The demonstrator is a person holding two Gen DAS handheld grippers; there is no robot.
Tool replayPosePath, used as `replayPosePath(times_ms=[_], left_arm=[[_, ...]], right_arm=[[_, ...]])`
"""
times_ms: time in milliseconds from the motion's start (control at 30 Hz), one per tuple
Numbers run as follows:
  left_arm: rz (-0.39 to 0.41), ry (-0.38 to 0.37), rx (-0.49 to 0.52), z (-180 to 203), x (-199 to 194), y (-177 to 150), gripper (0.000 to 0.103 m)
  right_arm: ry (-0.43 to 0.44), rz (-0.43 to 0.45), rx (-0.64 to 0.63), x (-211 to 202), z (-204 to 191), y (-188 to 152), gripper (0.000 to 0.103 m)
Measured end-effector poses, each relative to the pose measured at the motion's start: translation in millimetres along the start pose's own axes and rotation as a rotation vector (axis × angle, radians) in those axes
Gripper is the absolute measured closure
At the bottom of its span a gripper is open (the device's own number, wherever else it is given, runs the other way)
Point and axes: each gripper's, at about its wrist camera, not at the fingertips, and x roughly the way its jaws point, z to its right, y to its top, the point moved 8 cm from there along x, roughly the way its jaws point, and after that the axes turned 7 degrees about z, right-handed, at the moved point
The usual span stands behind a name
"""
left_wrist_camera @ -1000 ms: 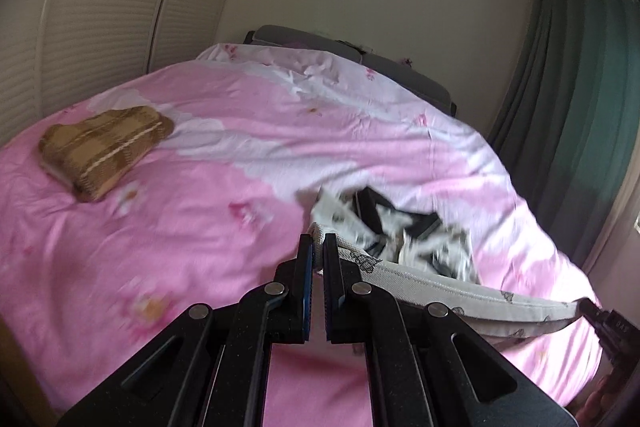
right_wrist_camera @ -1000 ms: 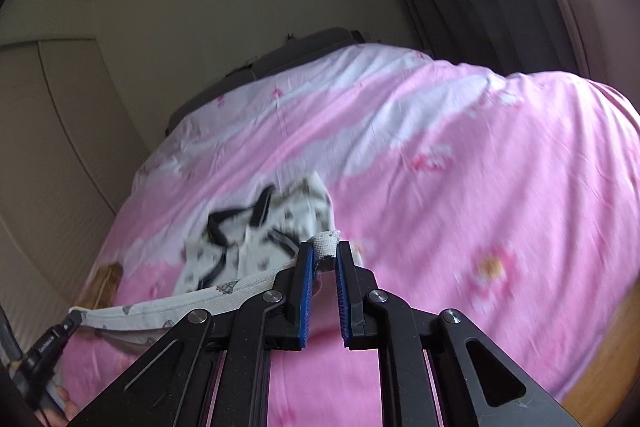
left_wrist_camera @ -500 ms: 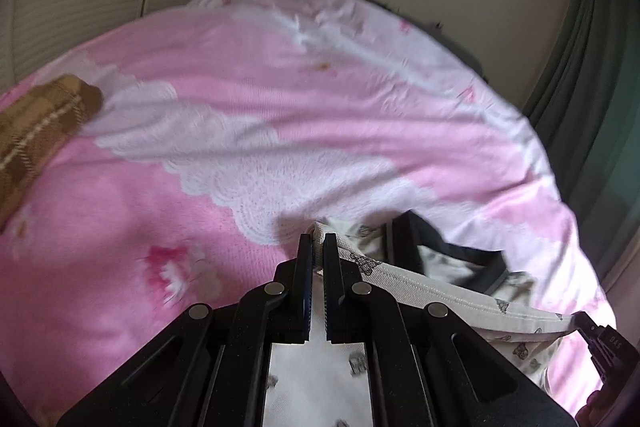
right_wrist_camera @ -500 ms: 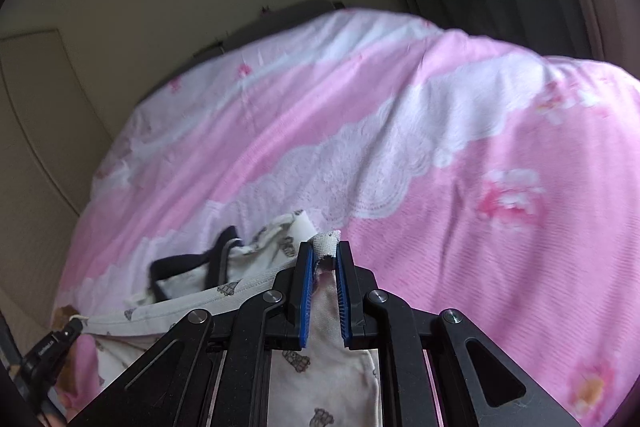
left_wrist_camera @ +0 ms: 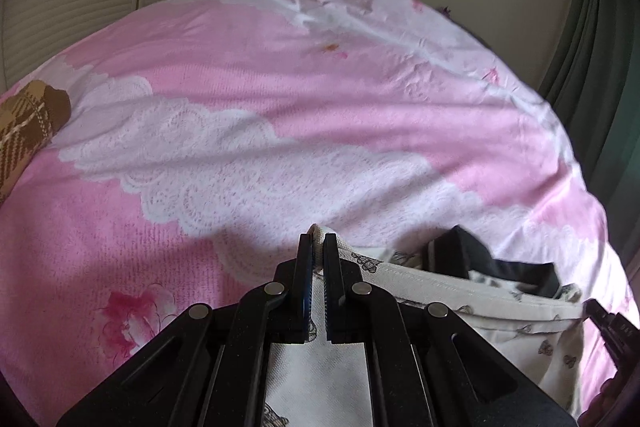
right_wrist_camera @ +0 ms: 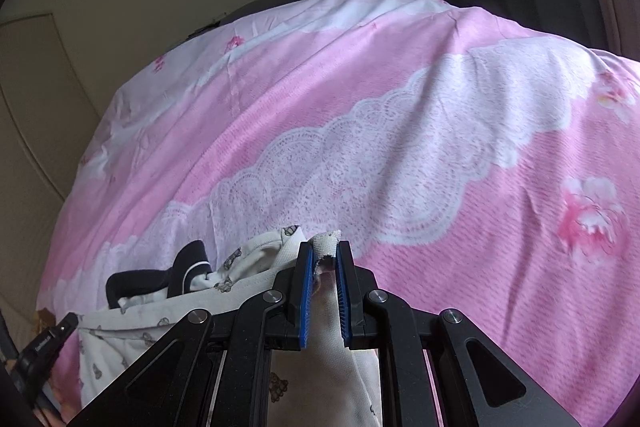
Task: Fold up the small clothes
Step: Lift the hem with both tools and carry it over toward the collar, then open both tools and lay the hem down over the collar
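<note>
Left gripper [left_wrist_camera: 319, 241] and right gripper [right_wrist_camera: 325, 250] both clamped.

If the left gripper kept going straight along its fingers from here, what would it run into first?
Most likely the pink bedspread. The left gripper, shut on a corner of the cream printed garment, points at the lace-print band just past its tips, with nothing else between. Depth is hard to judge through the fisheye.

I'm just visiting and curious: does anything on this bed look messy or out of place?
Mostly no. The cream printed garment is stretched between the left tongs and right tongs, but its dark-trimmed part lies bunched on the pink bedcover. A brown plaid cloth sits apart at the edge.
</note>
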Motion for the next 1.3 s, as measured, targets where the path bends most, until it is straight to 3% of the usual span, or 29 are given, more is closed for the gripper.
replayPosePath(times_ms=[133,233,267,333,367,533,633,733,933,1100,1300], left_arm=[[-0.058,0.000,0.002,-6.9,14.1,-11.2,0.096],[-0.038,-0.007,0.031,-5.1,2.5,-7.4,0.094],[-0.019,-0.007,0.047,-4.5,-5.7,-5.7,0.092],[0.015,-0.004,0.091,-1.3,-24.4,-6.5,0.081],[0.024,-0.002,0.108,0.5,-30.8,-7.7,0.079],[0.008,-0.078,0.225,32.5,-56.8,-36.3,0.078],[-0.058,-0.134,0.310,61.9,-46.6,-50.6,0.078],[-0.115,-0.130,0.363,77.9,-29.3,-61.5,0.078],[-0.212,-0.106,0.311,71.8,0.5,-65.0,0.078],[-0.204,-0.076,0.286,68.7,17.6,-43.4,0.078],[-0.133,-0.055,0.266,61.6,27.3,-9.3,0.078]], right_arm=[[-0.021,-0.035,-0.040,14.8,-1.9,-7.8,0.091],[-0.029,-0.039,-0.058,11.9,-3.3,-9.1,0.086],[-0.028,-0.025,-0.067,6.3,-4.6,-8.7,0.082],[-0.029,0.007,-0.092,-7.7,-8.0,-9.7,0.056],[-0.026,0.023,-0.106,-15.2,-10.6,-11.0,0.054],[0.014,0.082,-0.176,-46.7,-32.5,-20.1,0.054],[0.072,0.033,-0.290,-45.5,-61.9,-39.5,0.054],[0.088,-0.035,-0.380,-32.8,-83.3,-59.3,0.054],[0.037,-0.129,-0.465,0.3,-94.3,-78.1,0.054],[0.016,-0.083,-0.492,8.3,-102.0,-60.7,0.054],[0.005,-0.007,-0.461,10.3,-104.4,-19.1,0.054]])
